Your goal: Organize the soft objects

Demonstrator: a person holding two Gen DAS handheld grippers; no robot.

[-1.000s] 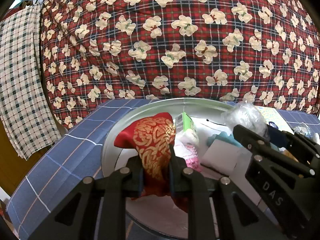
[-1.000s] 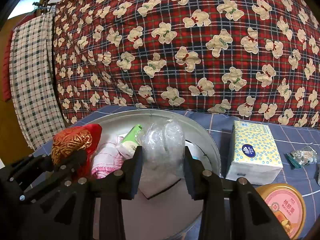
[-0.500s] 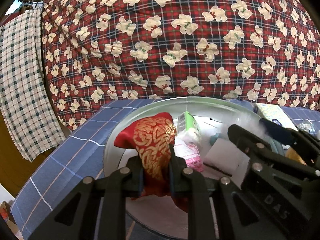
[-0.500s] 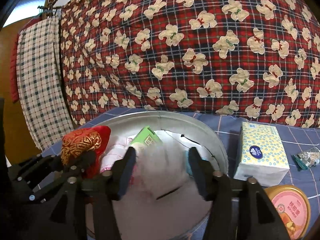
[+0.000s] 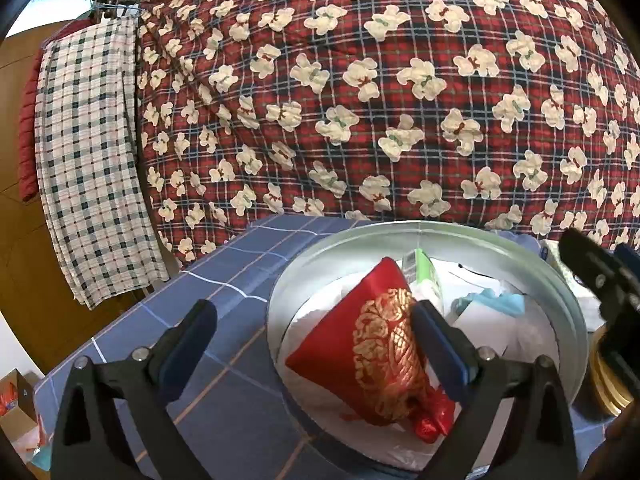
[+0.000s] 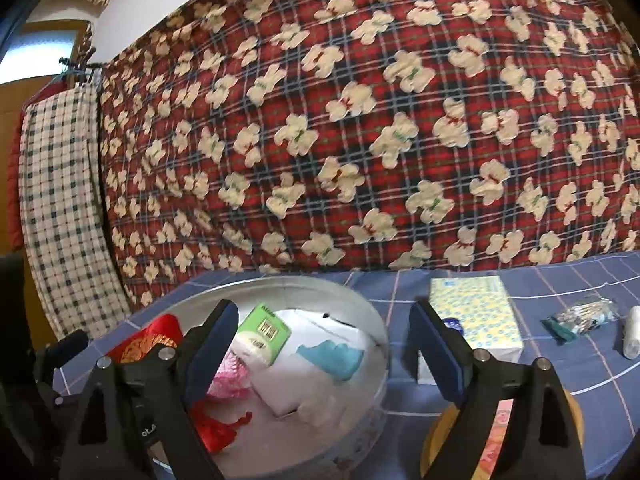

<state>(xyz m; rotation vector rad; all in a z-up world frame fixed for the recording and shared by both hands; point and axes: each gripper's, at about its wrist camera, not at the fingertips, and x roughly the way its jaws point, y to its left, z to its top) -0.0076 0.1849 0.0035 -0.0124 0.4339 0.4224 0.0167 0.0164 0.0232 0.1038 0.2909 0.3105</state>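
Observation:
A round metal tin (image 5: 400, 227) stands on the blue checked cloth. A red pouch with gold pattern (image 5: 380, 356) lies in it, loose, beside a green tissue pack (image 6: 266, 330), a pink item (image 6: 228, 376) and a teal piece (image 6: 332, 356). My left gripper (image 5: 310, 320) is opening wide over the tin's left rim; its right finger stands in front of the pouch without pressing it. My right gripper (image 6: 322, 316) is also opening above the tin (image 6: 288, 280), nothing pinched. A pale, blurred clear plastic bag (image 6: 320, 412) lies low in the tin below it.
Right of the tin sit a yellow tissue box (image 6: 476, 316), a small bag of cotton swabs (image 6: 584, 316), a white roll (image 6: 632, 332) and a round orange-lidded container (image 6: 500, 432). A red bear-print quilt (image 5: 360, 100) hangs behind; a checked cloth (image 5: 88, 160) hangs left.
The left jaws spread and let go of the red pouch, which now lies in the tin. The right jaws spread and the clear plastic bag dropped from between them into the tin.

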